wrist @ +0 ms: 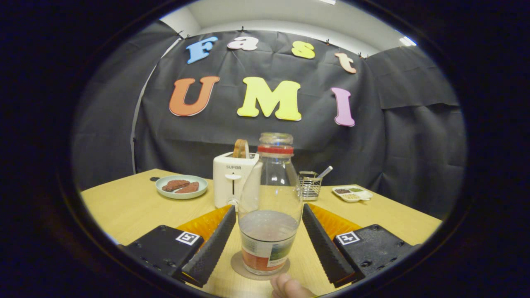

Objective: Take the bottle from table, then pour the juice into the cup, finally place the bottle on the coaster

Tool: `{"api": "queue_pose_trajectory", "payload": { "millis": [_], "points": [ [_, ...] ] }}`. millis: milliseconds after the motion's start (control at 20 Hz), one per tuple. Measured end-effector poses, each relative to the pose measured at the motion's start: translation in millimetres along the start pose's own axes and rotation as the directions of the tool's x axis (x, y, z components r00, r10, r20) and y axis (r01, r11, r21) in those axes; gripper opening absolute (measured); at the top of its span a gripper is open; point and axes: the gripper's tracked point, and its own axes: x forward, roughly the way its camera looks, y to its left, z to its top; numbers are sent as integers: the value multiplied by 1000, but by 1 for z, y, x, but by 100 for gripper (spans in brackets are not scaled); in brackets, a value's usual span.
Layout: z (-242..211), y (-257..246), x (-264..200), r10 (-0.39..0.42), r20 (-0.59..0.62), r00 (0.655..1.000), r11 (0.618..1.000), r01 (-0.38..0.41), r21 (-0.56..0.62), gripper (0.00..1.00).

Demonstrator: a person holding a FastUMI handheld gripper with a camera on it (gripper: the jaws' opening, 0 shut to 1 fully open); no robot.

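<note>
Gripper view: bottle (pixel 270 207) stands upright on the coaster (pixel 242 267), mouth up, between the parted fingers (pixel 211 244)

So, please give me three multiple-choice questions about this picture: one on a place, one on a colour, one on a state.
1. Where does the bottle stand?
A. on the coaster
B. on the plate
C. in the wire basket

2. What colour is the band at the bottle's neck?
A. blue
B. red
C. green

3. How is the tool?
A. shut on the bottle
B. open, fingers either side of the bottle
C. holding the toaster

Answers: 1 A, the round coaster shows under its base. 2 B, the ring below the mouth is red. 3 B, gaps show beside the glass.
</note>
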Motion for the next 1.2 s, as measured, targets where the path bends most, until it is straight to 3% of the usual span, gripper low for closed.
{"api": "queue_pose_trajectory", "payload": {
  "millis": [350, 600, 700, 850, 950, 1050, 1200],
  "points": [
    [57, -1, -49, 14, 63, 998, 1000, -15, 3, 100],
    [89, -6, -89, 33, 35, 999, 998, -35, 56, 100],
    [100, -10, -109, 29, 30, 999, 998, -30, 46, 100],
    [113, -3, -140, 82, 35, 996, 996, -83, 42, 100],
    [125, -18, -158, 53, 57, 997, 997, -56, 46, 100],
    [123, -14, -172, 98, 57, 994, 992, -101, 69, 100],
    [135, -33, -195, 83, 71, 994, 995, -87, 53, 100]
  ]
}}
